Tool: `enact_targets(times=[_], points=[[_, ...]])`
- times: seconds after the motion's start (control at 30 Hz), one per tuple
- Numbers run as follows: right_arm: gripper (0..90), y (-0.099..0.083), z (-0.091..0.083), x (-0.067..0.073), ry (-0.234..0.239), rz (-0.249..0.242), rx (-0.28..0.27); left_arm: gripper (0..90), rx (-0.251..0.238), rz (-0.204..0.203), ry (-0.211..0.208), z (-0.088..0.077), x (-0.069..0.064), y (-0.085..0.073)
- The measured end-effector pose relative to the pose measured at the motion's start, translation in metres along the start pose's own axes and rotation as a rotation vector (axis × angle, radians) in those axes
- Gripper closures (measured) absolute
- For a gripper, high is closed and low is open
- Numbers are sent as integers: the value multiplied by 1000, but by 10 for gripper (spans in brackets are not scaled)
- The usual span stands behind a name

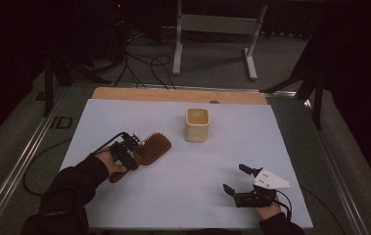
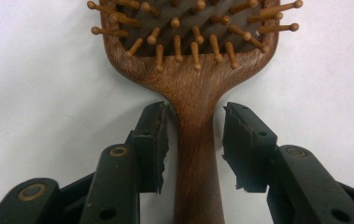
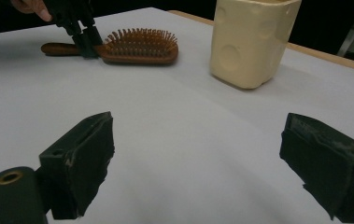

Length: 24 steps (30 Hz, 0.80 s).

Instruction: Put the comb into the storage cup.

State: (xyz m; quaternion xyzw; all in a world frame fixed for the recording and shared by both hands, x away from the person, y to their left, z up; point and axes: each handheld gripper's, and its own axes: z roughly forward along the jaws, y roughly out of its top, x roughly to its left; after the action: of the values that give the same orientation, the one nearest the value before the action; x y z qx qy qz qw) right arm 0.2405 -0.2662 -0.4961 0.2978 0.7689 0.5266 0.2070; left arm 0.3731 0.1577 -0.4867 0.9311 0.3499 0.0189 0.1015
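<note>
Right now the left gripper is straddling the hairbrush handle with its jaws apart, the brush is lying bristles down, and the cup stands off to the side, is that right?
Not quite: the hairbrush lies bristles up, as the left gripper view shows. The rest holds: the left gripper straddles the handle with its jaws apart, and the cup stands off to the side.

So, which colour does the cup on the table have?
The cup is pale cream-yellow, seen best in the right gripper view.

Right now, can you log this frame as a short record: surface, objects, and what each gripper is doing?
surface: white sheet over a wooden table
hairbrush: brown wood, lying bristles up
cup: cream, upright, apart from the hairbrush
left gripper: jaws open, straddling the hairbrush handle, gaps visible on both sides
right gripper: jaws wide open, nothing between them, near the sheet's front right
</note>
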Motion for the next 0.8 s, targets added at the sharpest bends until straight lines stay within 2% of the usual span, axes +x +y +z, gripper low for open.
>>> enact_targets(times=[0.4, 0.5, 0.63, 0.8], points=[[99, 0, 0, 0, 2, -1, 0, 698, 32, -20, 14, 2, -3, 4], [99, 0, 0, 1, 2, -2, 2, 721, 23, -46, 12, 2, -2, 2], [99, 0, 0, 1, 2, -3, 2, 731, 14, -49, 5, 2, -1, 1], [100, 0, 0, 0, 1, 0, -1, 735, 5, -39, 16, 2, -2, 0]])
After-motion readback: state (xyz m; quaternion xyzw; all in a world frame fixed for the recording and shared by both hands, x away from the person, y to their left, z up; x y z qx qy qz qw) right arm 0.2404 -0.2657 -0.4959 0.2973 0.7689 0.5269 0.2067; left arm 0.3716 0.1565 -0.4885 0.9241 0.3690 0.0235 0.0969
